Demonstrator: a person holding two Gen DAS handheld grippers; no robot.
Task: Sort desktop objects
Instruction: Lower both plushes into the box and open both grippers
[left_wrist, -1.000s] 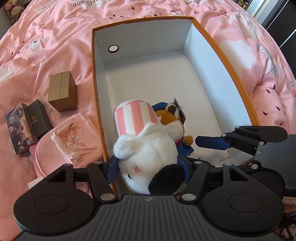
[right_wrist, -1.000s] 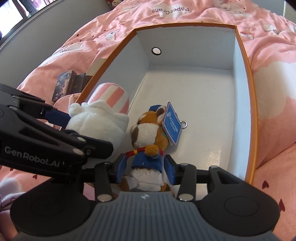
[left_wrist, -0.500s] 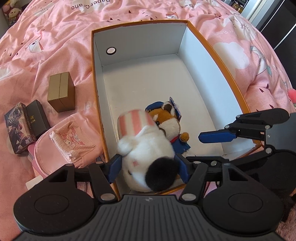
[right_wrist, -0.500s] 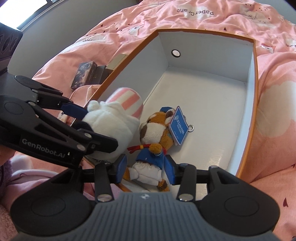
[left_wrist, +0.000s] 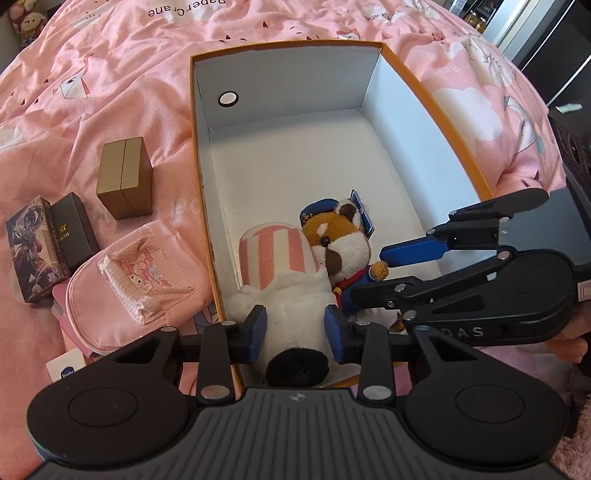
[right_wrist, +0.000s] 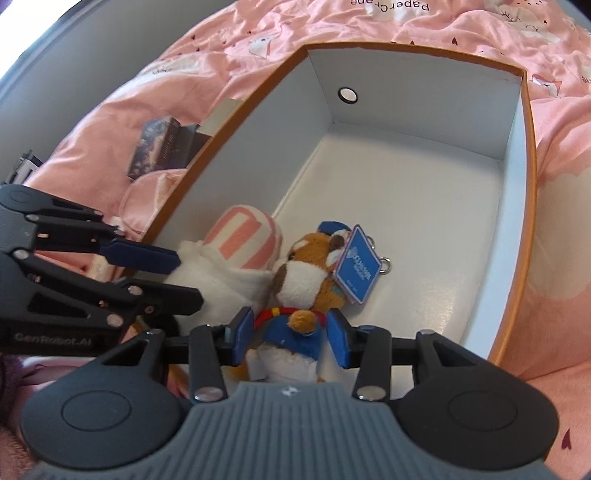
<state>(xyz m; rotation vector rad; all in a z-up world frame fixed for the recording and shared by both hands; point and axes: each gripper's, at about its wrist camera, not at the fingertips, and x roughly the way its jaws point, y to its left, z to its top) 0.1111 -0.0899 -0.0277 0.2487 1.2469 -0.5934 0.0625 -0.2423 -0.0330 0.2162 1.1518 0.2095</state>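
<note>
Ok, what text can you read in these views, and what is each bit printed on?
"Paper Crane", upside down: pink bedspread.
"GenRobot.AI": left gripper body.
"DAS", start hidden: right gripper body.
Gold letters ending "NAN": black box.
Blue tag on fox plush: blurred, unreadable.
Small white item: unreadable.

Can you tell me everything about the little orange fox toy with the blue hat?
The fox plush is soft and furry, orange and white with brown ears, wearing a blue cap, blue jacket and red collar. A blue paper tag with a metal ring hangs by its head. It lies inside the white box, pressed against the striped white plush. The right hand-held gripper pinches its body.
</note>
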